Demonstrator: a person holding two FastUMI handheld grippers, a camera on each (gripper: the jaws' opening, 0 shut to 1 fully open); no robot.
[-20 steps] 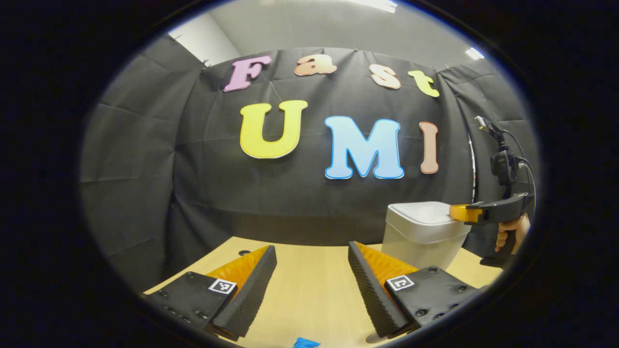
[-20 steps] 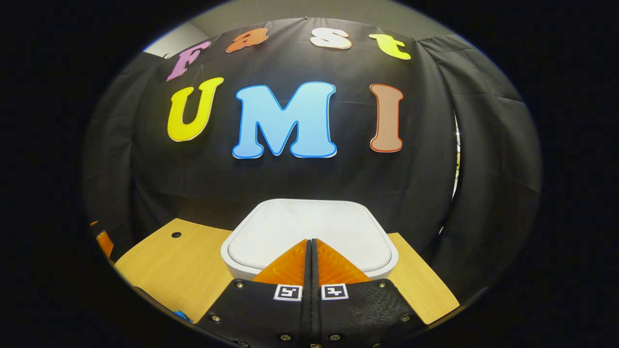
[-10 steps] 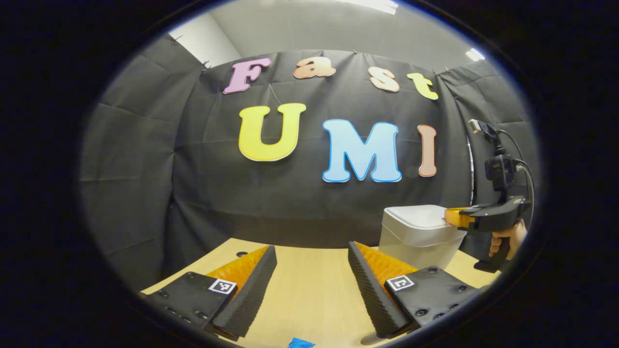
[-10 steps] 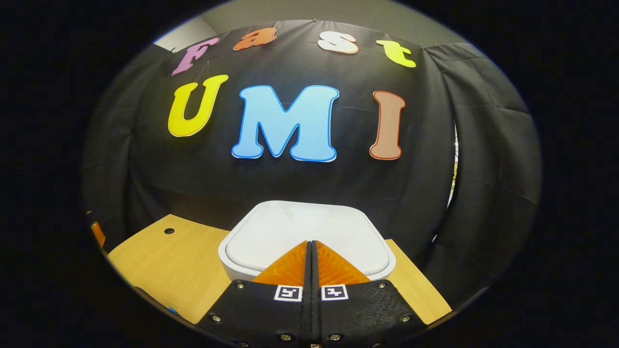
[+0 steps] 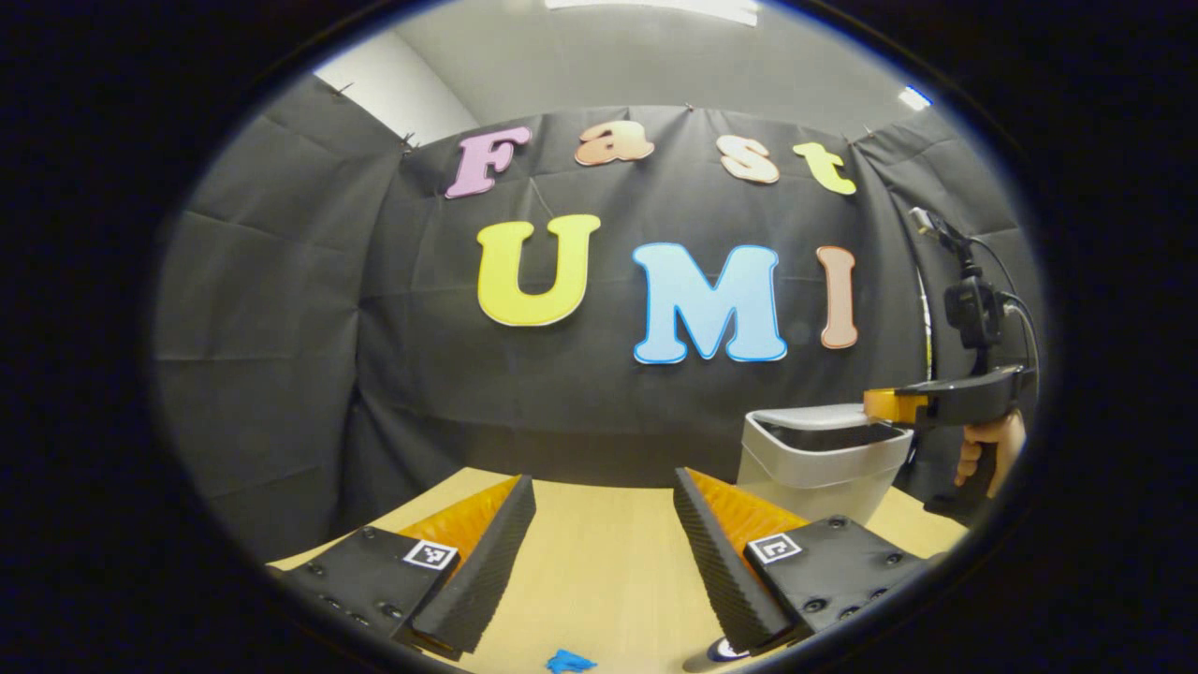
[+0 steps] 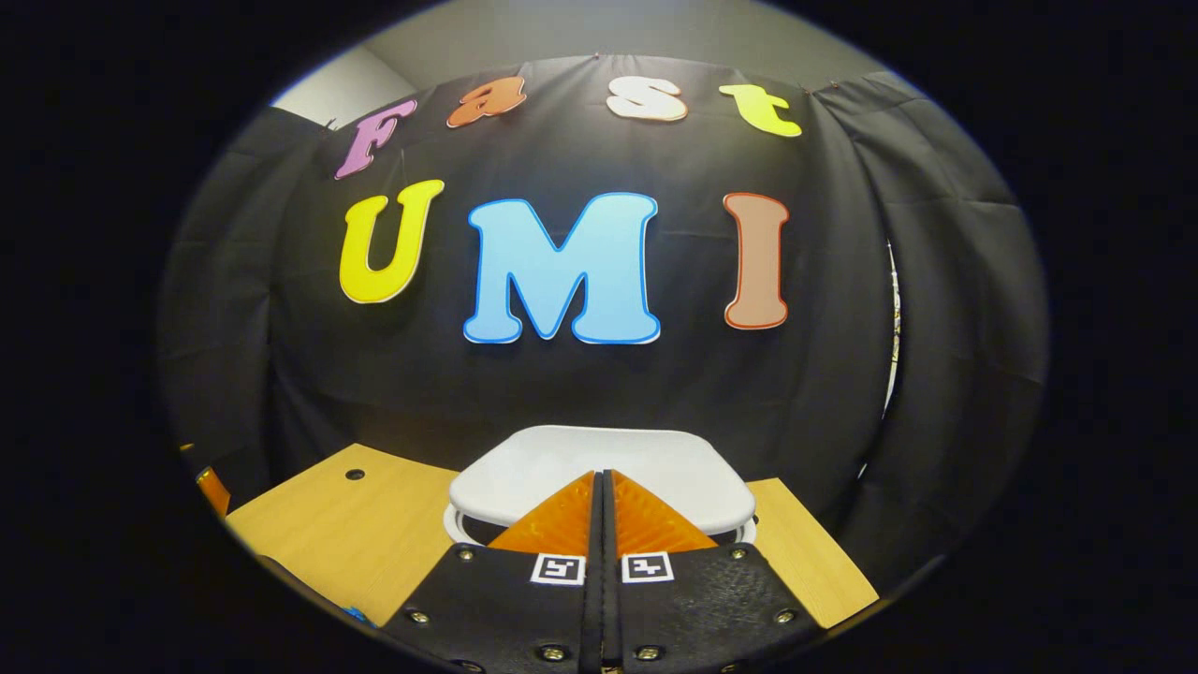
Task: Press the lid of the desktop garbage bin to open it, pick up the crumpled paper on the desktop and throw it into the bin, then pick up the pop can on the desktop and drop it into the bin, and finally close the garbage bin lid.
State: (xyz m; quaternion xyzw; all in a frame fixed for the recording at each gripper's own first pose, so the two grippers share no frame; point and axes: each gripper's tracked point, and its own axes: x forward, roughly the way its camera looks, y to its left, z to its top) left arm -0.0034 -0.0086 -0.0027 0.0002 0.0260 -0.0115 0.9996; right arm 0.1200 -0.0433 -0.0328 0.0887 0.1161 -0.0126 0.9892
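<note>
A white desktop bin [image 5: 824,468] stands on the wooden table [image 5: 599,562] at the right in the left gripper view. Its lid [image 5: 807,413] is tilted up, with a dark gap under its near edge. My right gripper [image 5: 884,405], held by a hand [image 5: 983,449], hovers at the lid's near edge. In the right gripper view the lid [image 6: 674,468] rises just beyond my shut right gripper [image 6: 604,474], and the bin's rim [image 6: 456,527] shows beneath it. My left gripper [image 5: 604,479] is open over the table with nothing between its fingers. A small blue scrap [image 5: 569,662] lies below it.
The black cloth wall stands close behind the bin and the table's far edge. A small hole [image 6: 354,475] marks the tabletop left of the bin. A dark round object [image 5: 719,652] peeks out under my left gripper's right finger.
The bin lid, flat and closed before, has popped up at its near edge. My right gripper has risen slightly with it. The left gripper has hardly moved.
</note>
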